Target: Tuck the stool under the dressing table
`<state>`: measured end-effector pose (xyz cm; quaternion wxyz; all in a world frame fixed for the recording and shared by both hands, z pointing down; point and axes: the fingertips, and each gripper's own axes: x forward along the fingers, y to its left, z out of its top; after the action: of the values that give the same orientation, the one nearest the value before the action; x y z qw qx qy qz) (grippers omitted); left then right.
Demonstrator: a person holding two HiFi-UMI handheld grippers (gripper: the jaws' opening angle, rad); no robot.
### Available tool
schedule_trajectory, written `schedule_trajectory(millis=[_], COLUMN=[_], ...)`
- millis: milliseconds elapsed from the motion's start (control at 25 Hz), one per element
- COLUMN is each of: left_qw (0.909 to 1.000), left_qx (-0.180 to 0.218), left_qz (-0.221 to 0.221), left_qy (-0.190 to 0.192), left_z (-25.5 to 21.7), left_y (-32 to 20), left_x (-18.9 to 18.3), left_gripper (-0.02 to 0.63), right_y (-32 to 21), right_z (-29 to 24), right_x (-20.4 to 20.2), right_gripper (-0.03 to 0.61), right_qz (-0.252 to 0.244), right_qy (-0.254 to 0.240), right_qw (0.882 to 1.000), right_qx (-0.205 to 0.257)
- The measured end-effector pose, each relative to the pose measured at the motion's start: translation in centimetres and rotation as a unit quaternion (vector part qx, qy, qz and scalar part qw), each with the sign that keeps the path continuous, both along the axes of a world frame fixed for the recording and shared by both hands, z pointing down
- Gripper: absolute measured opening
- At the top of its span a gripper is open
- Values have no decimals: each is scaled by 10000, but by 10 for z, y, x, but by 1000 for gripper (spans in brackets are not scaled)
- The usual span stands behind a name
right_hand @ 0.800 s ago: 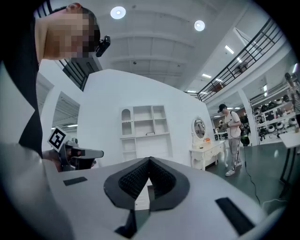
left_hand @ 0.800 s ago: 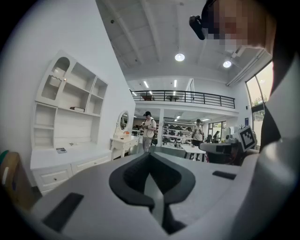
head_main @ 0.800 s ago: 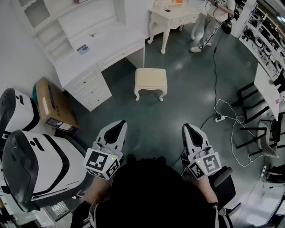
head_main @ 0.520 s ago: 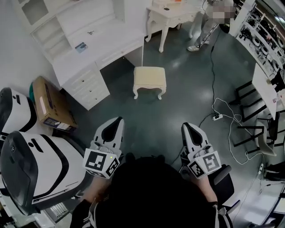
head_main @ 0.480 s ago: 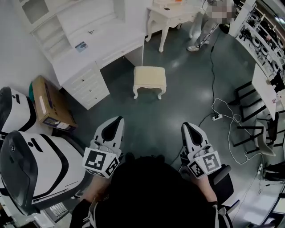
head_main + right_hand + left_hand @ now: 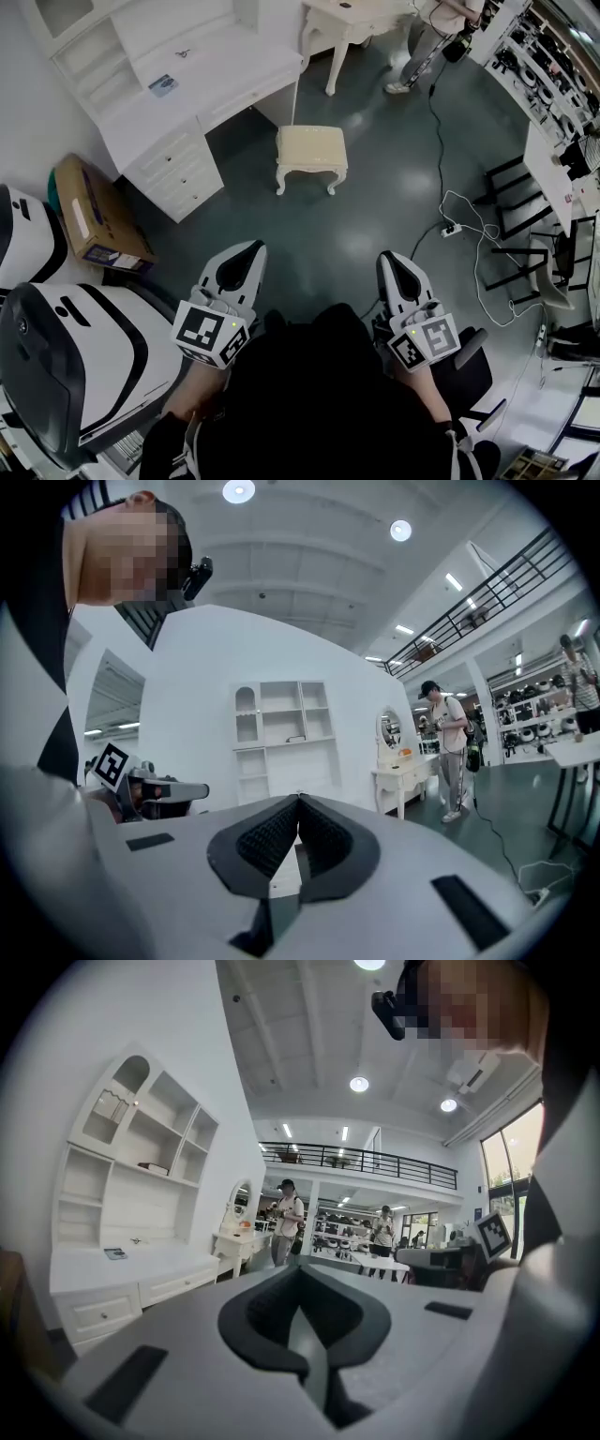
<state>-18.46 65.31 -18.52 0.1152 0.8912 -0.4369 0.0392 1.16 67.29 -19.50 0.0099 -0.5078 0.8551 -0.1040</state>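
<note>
1. A small cream stool (image 6: 311,150) with a rectangular padded seat and curved white legs stands on the dark grey-green floor (image 6: 375,197). It is still out in the open, just in front of the knee gap of the white dressing table (image 6: 187,80).
2. That table has shelves above and a stack of drawers on its left. One slim leg on its right comes down just beside the stool's far left corner.
3. The seat's long side runs across the head view. The gap lies beyond it and to the left, so the push probably has to go away from the person and slightly leftward.
4. The left gripper (image 6: 251,248) and the right gripper (image 6: 387,258) are white with black pads. Both are held low near the person's body, well apart from the stool.
5. The stool lies ahead and between them, a little nearer the left one.
6. Each gripper view shows the jaws pressed together with nothing between them.
7. A brown cardboard box (image 6: 94,220) sits left of the drawers, and a white cable (image 6: 469,220) trails on the floor to the right.
8. Compared with a moment earlier, the stool and table sit higher in the head view. The stool keeps its place beside the table leg, and both grippers remain closed.
</note>
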Motion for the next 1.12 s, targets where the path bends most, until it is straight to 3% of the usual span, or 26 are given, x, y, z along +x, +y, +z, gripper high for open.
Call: schedule_trajectory(millis=[200, 480, 840, 1120], left_qw=[9999, 9989, 9971, 9971], left_qx=[-82, -214, -42, -197], left_qz=[-76, -390, -749, -712], left_qy=[-21, -141, -120, -176], left_z=[8, 12, 5, 15], left_y=[-22, -78, -176, -219], left_x=[-1, 12, 60, 89], left_gripper=[6, 6, 6, 6], right_y=[-18, -92, -194, -237], right_z=[14, 19, 23, 46], right_x=[2, 15, 71, 99], right_gripper=[18, 18, 18, 18], right_qz=[-42, -327, -667, -680], right_qy=[-29, -203, -142, -276], right_qw=[9997, 9990, 9975, 9957], right_qx=[-232, -222, -172, -559])
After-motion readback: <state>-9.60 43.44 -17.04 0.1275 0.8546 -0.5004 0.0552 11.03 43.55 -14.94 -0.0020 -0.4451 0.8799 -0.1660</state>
